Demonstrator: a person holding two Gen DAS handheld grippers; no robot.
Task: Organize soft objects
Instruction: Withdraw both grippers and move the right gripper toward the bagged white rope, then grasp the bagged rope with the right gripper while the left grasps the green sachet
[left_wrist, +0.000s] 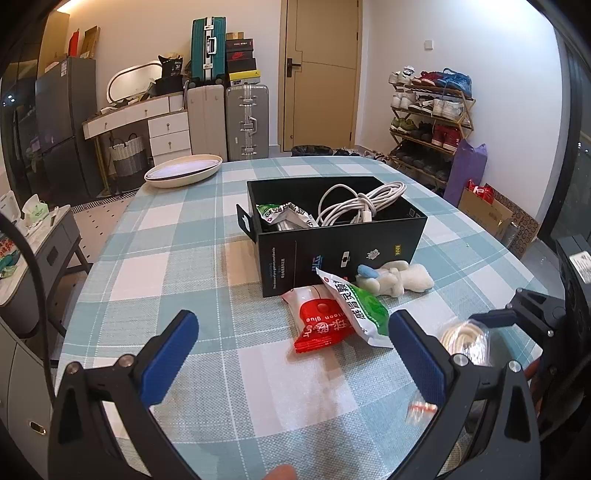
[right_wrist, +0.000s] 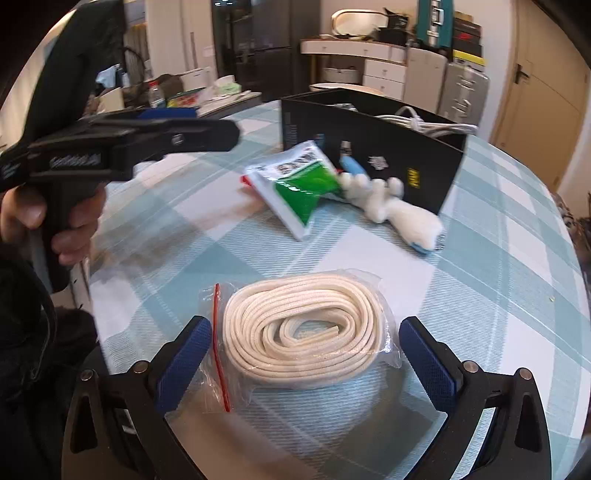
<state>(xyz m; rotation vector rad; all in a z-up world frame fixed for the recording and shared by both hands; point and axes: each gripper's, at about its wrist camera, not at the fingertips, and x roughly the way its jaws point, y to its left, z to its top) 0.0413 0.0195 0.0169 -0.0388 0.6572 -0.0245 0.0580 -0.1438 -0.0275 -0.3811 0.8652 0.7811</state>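
A clear zip bag of coiled white rope (right_wrist: 303, 328) lies on the checked tablecloth (right_wrist: 498, 258) between the pads of my right gripper (right_wrist: 306, 326), which is open and straddles it. My left gripper (left_wrist: 291, 326) hangs open above the cloth, just short of a red packet (left_wrist: 317, 326) and a green-and-white packet (left_wrist: 360, 310) lying across it. A white plush toy (left_wrist: 400, 280) rests against the black box (left_wrist: 332, 258). The box holds a white cable bundle (left_wrist: 360, 205) and another green packet (left_wrist: 284, 216). The rope bag (left_wrist: 465, 341) also shows at the right.
A cream oval dish (left_wrist: 184, 170) sits at the table's far left corner. A hand (right_wrist: 74, 225) holds the left gripper (right_wrist: 192, 133) over the table's left side. Suitcases (left_wrist: 245, 122), drawers and a shoe rack (left_wrist: 428, 122) stand beyond the table.
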